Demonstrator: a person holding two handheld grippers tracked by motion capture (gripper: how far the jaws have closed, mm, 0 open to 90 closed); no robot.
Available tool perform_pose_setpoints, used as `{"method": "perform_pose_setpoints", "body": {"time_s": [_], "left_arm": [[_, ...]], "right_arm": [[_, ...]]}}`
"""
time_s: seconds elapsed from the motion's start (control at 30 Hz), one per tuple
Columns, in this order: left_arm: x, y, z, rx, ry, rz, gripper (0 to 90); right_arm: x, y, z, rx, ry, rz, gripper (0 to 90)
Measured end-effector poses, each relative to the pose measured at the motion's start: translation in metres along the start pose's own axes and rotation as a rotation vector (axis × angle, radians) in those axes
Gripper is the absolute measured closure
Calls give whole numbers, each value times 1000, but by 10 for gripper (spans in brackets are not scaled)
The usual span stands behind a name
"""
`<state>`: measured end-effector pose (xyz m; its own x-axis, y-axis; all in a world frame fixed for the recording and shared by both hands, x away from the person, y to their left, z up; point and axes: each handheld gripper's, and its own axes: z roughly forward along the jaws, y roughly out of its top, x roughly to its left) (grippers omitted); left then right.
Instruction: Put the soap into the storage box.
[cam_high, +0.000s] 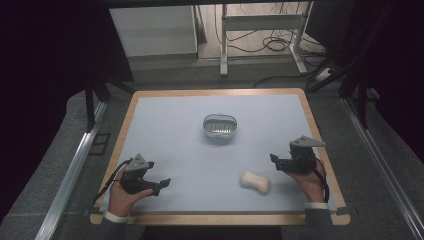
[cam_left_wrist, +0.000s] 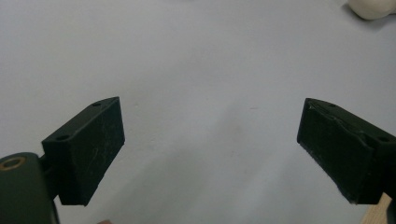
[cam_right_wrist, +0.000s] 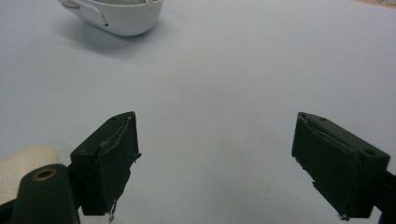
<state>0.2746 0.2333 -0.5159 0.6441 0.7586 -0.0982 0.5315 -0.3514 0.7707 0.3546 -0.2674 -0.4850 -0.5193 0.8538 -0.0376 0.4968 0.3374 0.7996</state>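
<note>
Surface (cam_high: 175, 125): pale blue mat, wood-edged.
Left tongs (cam_high: 161, 184): apart, empty.
Right tongs (cam_high: 274, 160): apart, empty.
Cream bone-shaped piece (cam_high: 255, 181): between tongs, nearer right.
White basket (cam_high: 219, 126): well beyond both.

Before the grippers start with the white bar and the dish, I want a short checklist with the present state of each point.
1. Left gripper open, nothing between its jaws: ok.
2. Right gripper open, nothing between its jaws: ok.
3. Soap bar lies free on the mat, touched by neither gripper: ok.
4. Soap dish stands upright, apart from the bar: ok.
5. Dish empty inside: cannot tell.
</note>
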Motion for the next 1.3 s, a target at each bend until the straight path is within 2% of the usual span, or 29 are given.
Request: {"method": "perform_pose_setpoints", "body": {"time_s": [0.23, 0.43, 0.73, 0.93, 1.03, 1.2, 1.3], "left_arm": [[0, 0, -1, -2, -2, -3, 80], [0, 1, -1, -3, -9, -13, 77], [0, 1, -2, -8, -8, -16, 77], [0, 0, -2, 1, -2, -17, 77], [-1, 0, -1, 5, -2, -15, 77], [-1, 0, -2, 5, 2, -14, 77], [-1, 0, -2, 4, -1, -14, 77]], "right_arm": [[-1, -2, 3, 3, 0, 14, 145], [0, -1, -1, -10, -17, -11, 145], [1, -1, -4, -8, -26, -2, 163], [6, 1, -3, 0, 11, -3, 164], [9, 3, -1, 43, 4, -42, 175], [7, 8, -5, 43, 20, -21, 192], [6, 11, -8, 40, 14, -24, 192]]}}
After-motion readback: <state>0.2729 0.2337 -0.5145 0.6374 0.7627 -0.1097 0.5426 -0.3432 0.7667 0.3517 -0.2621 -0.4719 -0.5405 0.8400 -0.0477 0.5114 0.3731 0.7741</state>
